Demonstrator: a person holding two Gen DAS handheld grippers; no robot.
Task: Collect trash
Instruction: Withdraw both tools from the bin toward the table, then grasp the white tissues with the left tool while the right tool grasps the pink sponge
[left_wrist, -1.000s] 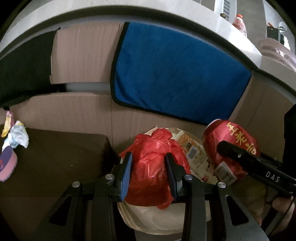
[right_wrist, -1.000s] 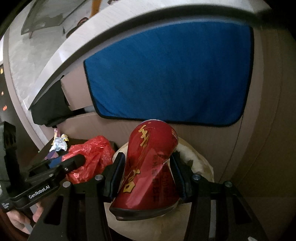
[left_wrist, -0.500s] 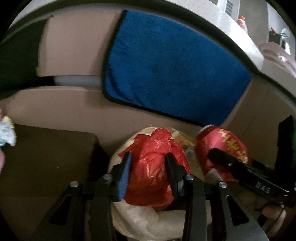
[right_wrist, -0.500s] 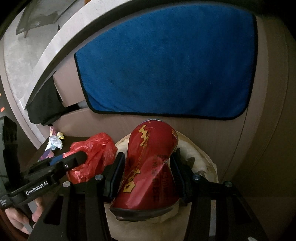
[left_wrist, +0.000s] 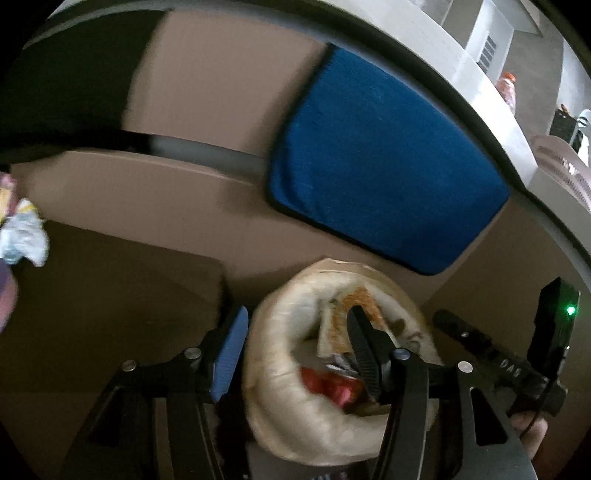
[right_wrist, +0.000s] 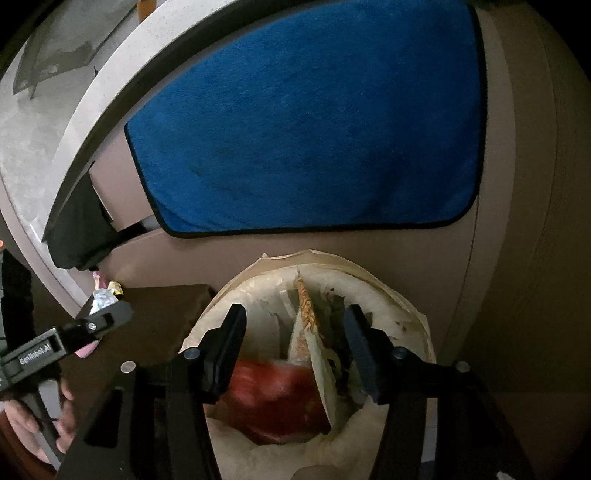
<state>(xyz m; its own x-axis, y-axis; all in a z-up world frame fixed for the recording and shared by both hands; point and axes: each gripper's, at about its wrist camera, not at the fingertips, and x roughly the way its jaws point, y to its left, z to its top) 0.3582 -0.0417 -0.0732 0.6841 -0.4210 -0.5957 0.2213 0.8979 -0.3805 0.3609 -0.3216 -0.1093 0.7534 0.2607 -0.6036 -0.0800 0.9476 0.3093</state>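
A trash bin lined with a cream bag (left_wrist: 280, 413) (right_wrist: 410, 314) stands below both grippers. My left gripper (left_wrist: 295, 350) is open and empty above the bin; it also shows in the right wrist view (right_wrist: 107, 317). My right gripper (right_wrist: 295, 347) is open and empty over the bin. The red can (right_wrist: 277, 398) lies inside the bin, blurred. Red trash (left_wrist: 328, 387) shows in the bin in the left wrist view; I cannot tell whether it is the red plastic bag or the can. A noodle wrapper (right_wrist: 306, 325) stands among the trash.
A blue towel (left_wrist: 380, 162) (right_wrist: 314, 129) hangs on the beige cabinet front behind the bin. A dark brown surface (left_wrist: 110, 295) sits left of the bin, with crumpled white and pink wrappers (left_wrist: 22, 236) (right_wrist: 103, 295) at its far left.
Both grippers have opened. The red plastic bag left my left gripper and the red can left my right gripper. The can now lies in the bin.
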